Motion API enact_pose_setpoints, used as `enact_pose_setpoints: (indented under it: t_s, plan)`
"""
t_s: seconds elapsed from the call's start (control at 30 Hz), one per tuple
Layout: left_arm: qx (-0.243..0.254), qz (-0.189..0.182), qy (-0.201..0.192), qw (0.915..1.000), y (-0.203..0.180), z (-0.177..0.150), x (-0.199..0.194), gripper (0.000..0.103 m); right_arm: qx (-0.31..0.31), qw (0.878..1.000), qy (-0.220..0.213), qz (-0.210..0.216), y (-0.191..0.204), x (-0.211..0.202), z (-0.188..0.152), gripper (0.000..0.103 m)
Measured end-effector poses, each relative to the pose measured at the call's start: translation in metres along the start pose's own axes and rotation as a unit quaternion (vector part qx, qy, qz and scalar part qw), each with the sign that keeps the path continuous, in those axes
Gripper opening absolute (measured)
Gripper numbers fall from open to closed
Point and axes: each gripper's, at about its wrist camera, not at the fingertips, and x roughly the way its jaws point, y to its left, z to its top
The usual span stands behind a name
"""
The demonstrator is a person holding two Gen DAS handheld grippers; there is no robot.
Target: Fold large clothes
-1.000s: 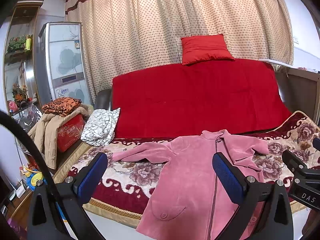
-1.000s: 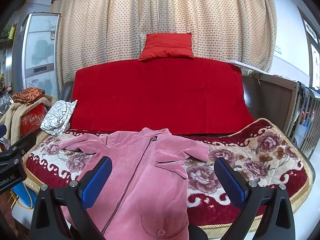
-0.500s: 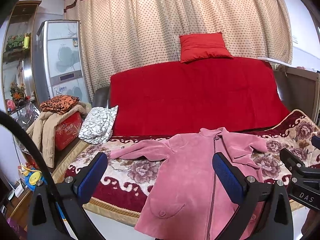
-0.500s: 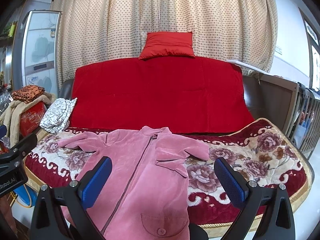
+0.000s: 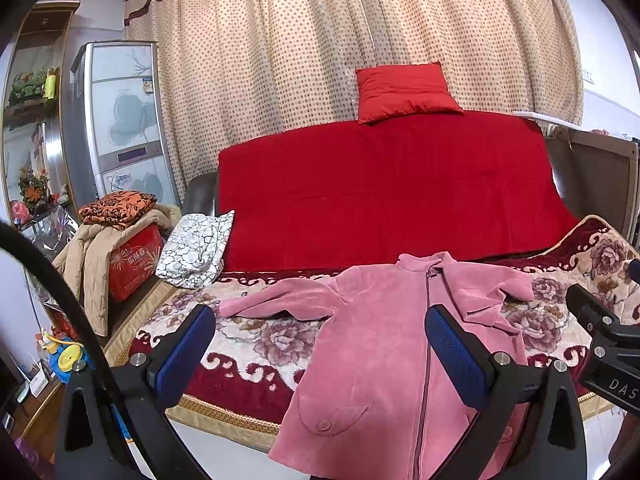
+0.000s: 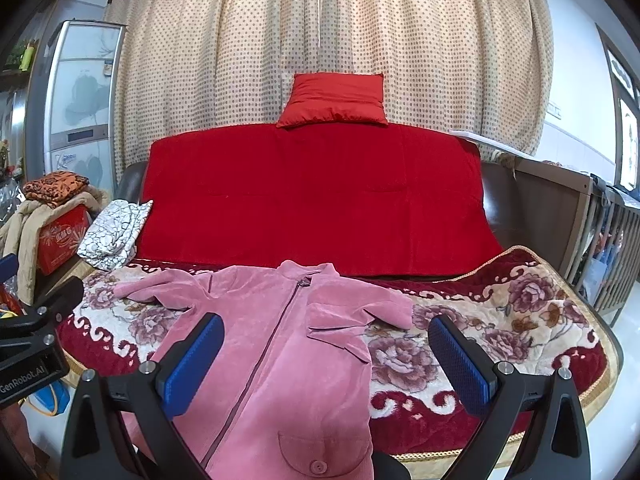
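Note:
A pink zip-front jacket (image 5: 384, 344) (image 6: 280, 344) lies face up on the floral seat cover (image 5: 276, 340) (image 6: 500, 320) of a sofa, its hem hanging over the front edge. Its left sleeve (image 5: 276, 300) stretches out sideways; the right sleeve (image 6: 360, 308) is folded in over the chest. My left gripper (image 5: 320, 356) hovers open in front of the jacket's left half, apart from it. My right gripper (image 6: 326, 360) is open too, held before the jacket's right side with nothing between its blue pads.
A red blanket (image 6: 316, 192) covers the sofa back, with a red cushion (image 6: 334, 98) on top. A white patterned cloth (image 5: 196, 250) lies at the seat's left end. Beside it stands a red box (image 5: 134, 260) draped with a beige coat. A wooden rail (image 6: 600, 232) is at the right.
Both views have drifted slightly, so the jacket sits a little further left and lower in the left wrist frame. The jacket itself has not moved and both grippers stay open.

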Motion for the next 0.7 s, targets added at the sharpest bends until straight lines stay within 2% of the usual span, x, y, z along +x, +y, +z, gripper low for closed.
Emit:
enact_pose_setpoints:
  t_s: [0.7]
  plan:
    - [0.001,0.000,0.004,1.0000,-0.0017,-0.0025,0.0028,0.103,-0.005,1.000,0.005,0.002,0.0025,0.0014,-0.0020,0.103]
